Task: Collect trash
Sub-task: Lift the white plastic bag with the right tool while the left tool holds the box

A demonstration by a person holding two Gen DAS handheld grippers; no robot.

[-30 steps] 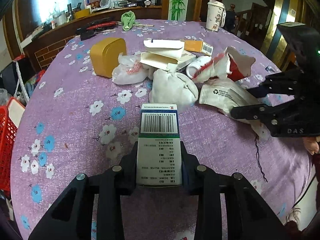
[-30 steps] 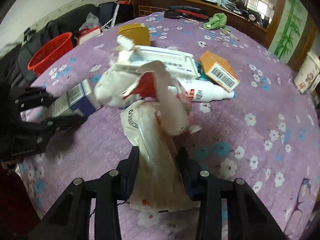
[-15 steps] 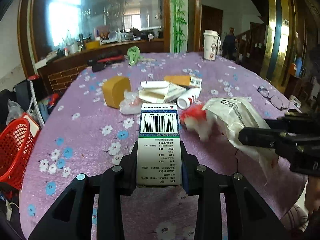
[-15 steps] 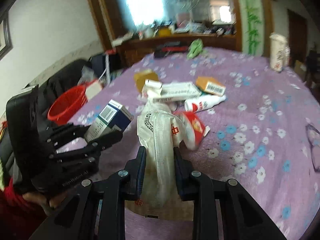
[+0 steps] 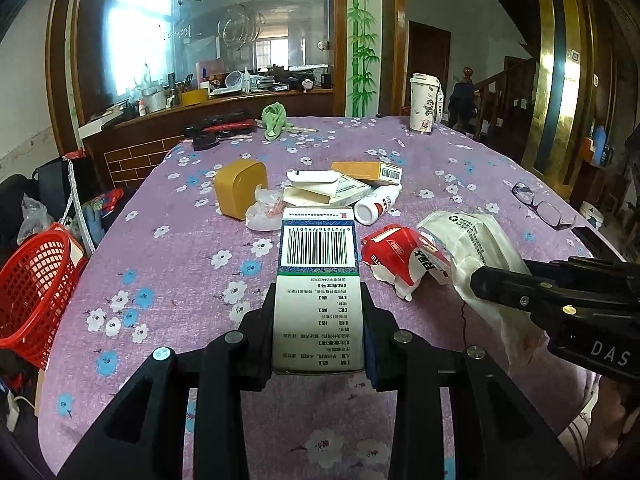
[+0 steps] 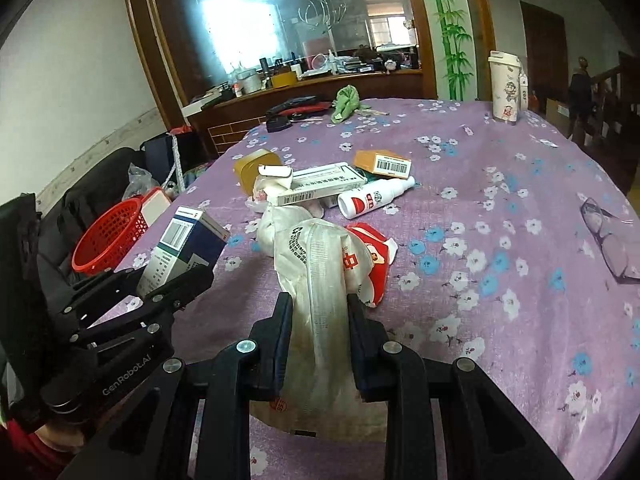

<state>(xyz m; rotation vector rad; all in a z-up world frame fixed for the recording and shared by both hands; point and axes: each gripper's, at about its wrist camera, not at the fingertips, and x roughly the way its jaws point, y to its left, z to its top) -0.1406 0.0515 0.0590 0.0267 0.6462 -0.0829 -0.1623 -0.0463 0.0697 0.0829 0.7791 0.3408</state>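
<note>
My left gripper (image 5: pixel 319 300) is shut on an upright white and blue medicine box (image 5: pixel 318 276) with a barcode, held above the purple flowered table (image 5: pixel 180 280). My right gripper (image 6: pixel 318 304) is shut on a crumpled white plastic bag (image 6: pixel 320 264) bearing a recycling mark. A red and white wrapper (image 6: pixel 370 256) hangs against the bag's right side. In the left wrist view the right gripper (image 5: pixel 500 280) comes in from the right with the bag (image 5: pixel 472 236) and the wrapper (image 5: pixel 404 256). In the right wrist view the left gripper (image 6: pixel 172 280) holds the box (image 6: pixel 180 248) at the left.
More litter lies mid-table: a yellow container (image 5: pixel 240 192), white cartons (image 5: pixel 320 188), an orange box (image 5: pixel 368 170) and a white bottle (image 5: pixel 378 204). Glasses (image 5: pixel 544 208) lie at the right and a cup (image 5: pixel 424 108) stands far back. A red basket (image 5: pixel 32 280) sits beyond the table's left edge.
Both grippers rose and drew back from the pile with their loads. The right gripper rolled upright, lifting the bag and red wrapper off the table. The left grip on the box is unchanged.
</note>
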